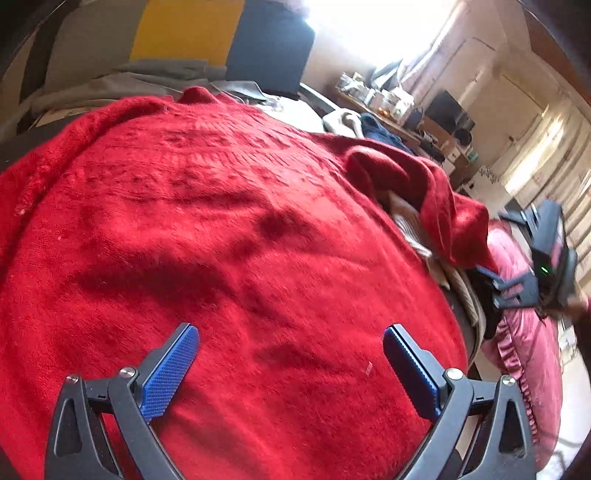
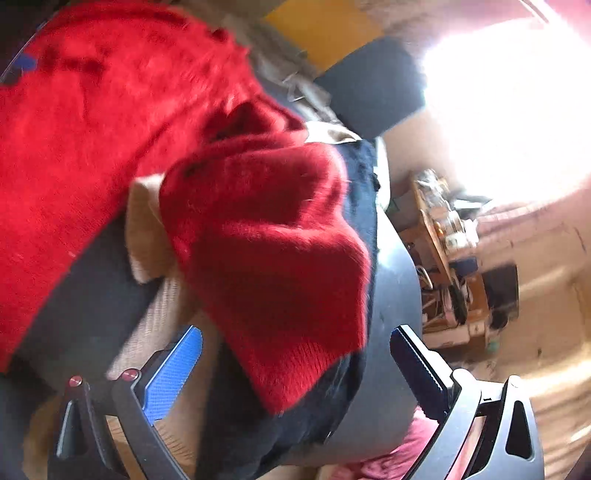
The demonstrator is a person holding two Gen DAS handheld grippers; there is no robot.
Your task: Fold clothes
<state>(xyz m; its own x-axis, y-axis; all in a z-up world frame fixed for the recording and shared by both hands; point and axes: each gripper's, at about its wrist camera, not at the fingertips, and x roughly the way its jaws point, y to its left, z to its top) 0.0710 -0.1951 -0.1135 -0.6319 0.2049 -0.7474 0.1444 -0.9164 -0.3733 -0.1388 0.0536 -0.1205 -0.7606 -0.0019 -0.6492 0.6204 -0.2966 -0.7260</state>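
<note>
The red sweater point(image 1: 221, 229), a fuzzy knit with a raised pattern across its upper part, lies spread flat and fills most of the left wrist view. The left gripper point(image 1: 291, 363) hovers over the sweater's near part, its blue ribbed pads point(image 1: 170, 373) spread wide with nothing between them. Behind the sweater sit grey cloth point(image 1: 122, 81) and a dark cushion point(image 1: 269, 48) against a yellow panel point(image 1: 184, 29). At the sweater's right edge the sleeve point(image 1: 436, 199) is bunched and folded over a beige ribbed garment point(image 1: 410, 225). Right of the sleeve the right gripper point(image 1: 517, 284) shows as dark plastic with a green light, above pink ruffled fabric point(image 1: 517, 350).

In the right wrist view the sweater point(image 2: 92, 129) runs off to the upper left, and its sleeve point(image 2: 280, 258) droops with a soft, hairy nap over the beige garment point(image 2: 147, 229) and dark navy cloth point(image 2: 362, 192). The right gripper point(image 2: 297, 363) is released, jaws gaping, the sleeve's end lying between but untouched. Right of the sleeve curves a smooth grey edge point(image 2: 399, 280), and beyond it a cluttered wooden table point(image 2: 439, 221).
</note>
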